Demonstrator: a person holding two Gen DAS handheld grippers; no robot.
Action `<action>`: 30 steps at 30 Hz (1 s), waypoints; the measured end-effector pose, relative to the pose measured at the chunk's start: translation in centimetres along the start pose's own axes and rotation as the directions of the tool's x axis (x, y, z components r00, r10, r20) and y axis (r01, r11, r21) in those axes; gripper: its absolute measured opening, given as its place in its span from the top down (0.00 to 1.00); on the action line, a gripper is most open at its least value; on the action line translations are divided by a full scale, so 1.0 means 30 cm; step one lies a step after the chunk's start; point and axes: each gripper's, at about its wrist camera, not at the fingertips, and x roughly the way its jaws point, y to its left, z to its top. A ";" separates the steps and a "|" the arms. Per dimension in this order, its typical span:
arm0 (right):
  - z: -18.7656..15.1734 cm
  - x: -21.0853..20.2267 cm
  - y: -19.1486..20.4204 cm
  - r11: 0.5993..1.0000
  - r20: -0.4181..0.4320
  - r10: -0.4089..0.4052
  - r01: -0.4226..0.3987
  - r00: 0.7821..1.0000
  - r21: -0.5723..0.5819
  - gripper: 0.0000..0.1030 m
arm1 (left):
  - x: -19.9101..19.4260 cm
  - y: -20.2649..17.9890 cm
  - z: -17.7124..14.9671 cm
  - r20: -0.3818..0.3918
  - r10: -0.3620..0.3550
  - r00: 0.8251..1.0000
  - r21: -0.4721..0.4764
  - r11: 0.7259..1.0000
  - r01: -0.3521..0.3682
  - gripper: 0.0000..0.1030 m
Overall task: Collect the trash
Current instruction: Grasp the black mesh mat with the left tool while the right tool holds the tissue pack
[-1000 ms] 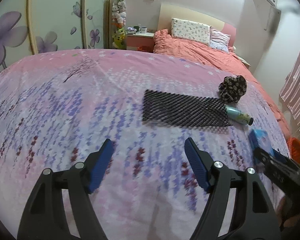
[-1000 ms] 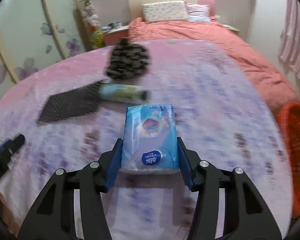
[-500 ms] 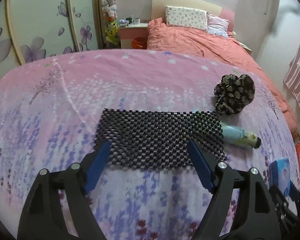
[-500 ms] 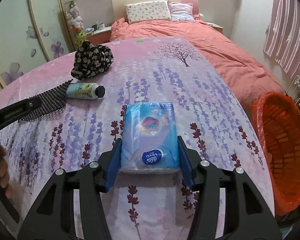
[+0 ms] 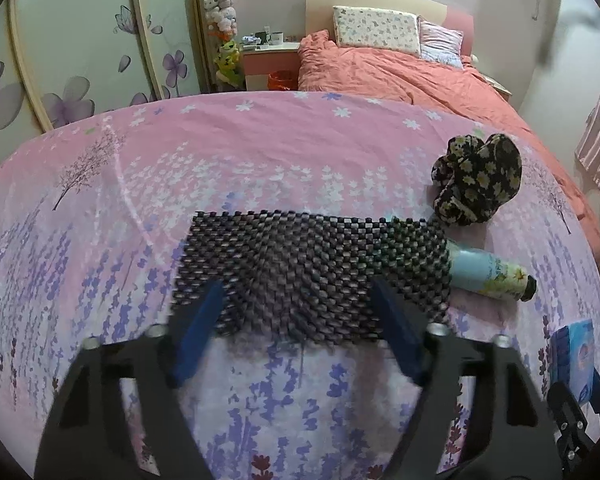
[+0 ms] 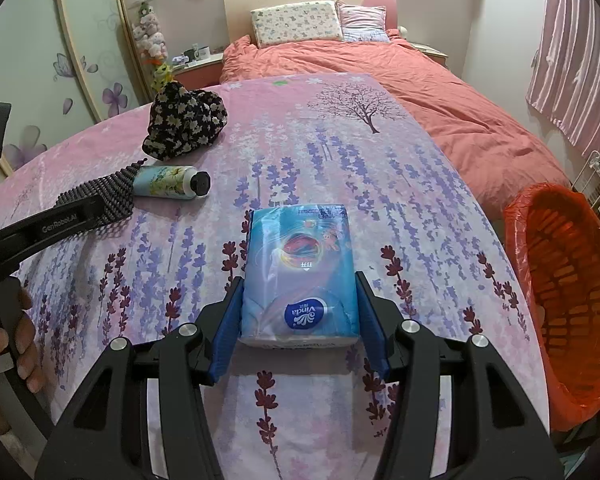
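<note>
My right gripper [image 6: 298, 308] is shut on a blue tissue pack [image 6: 300, 272] and holds it over the flowered table cover [image 6: 420, 208]. The pack also shows at the right edge of the left wrist view [image 5: 576, 350]. My left gripper [image 5: 300, 308] is open, its fingertips over the near edge of a black mesh mat [image 5: 312, 268]. The mat's far corner lies over a light blue bottle [image 5: 488, 272] on its side. In the right wrist view the mat [image 6: 104, 196] and the bottle [image 6: 172, 182] lie at the left.
A dark flowered cloth bundle [image 5: 476, 180] lies behind the bottle. An orange bin [image 6: 560, 300] with a red liner stands off the table's right edge. A bed [image 6: 380, 72] with a salmon quilt is beyond the table. Wardrobe doors [image 5: 80, 60] stand at the left.
My left gripper has moved forward to the mesh mat, its fingertips now over the mat's near edge. My right gripper still holds the tissue pack, turned right so the orange bin shows.
</note>
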 end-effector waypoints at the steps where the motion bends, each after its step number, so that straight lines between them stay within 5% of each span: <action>1: 0.000 0.000 0.000 1.000 0.000 0.000 0.000 1.000 0.000 0.47 | -0.004 0.000 -0.001 0.006 -0.001 1.000 0.003 1.000 0.000 0.45; 5: 0.000 0.000 -0.001 1.000 0.000 0.000 0.000 1.000 0.000 0.47 | -0.029 0.001 -0.014 0.019 -0.019 1.000 0.020 1.000 0.018 0.85; 7: 0.000 0.000 -0.001 1.000 0.000 0.000 0.000 1.000 0.000 0.47 | -0.038 0.011 -0.021 0.021 -0.042 0.999 0.033 0.999 0.041 0.93; 16: 0.000 -0.001 -0.002 1.000 0.000 0.000 0.000 1.000 -0.001 0.47 | -0.149 0.078 -0.161 0.028 -0.169 0.985 0.108 0.980 0.165 0.94; 30: 0.001 -0.004 -0.004 1.000 0.000 0.002 -0.002 1.000 0.000 0.47 | -0.147 0.074 -0.177 0.011 -0.125 0.992 0.111 0.986 0.123 0.90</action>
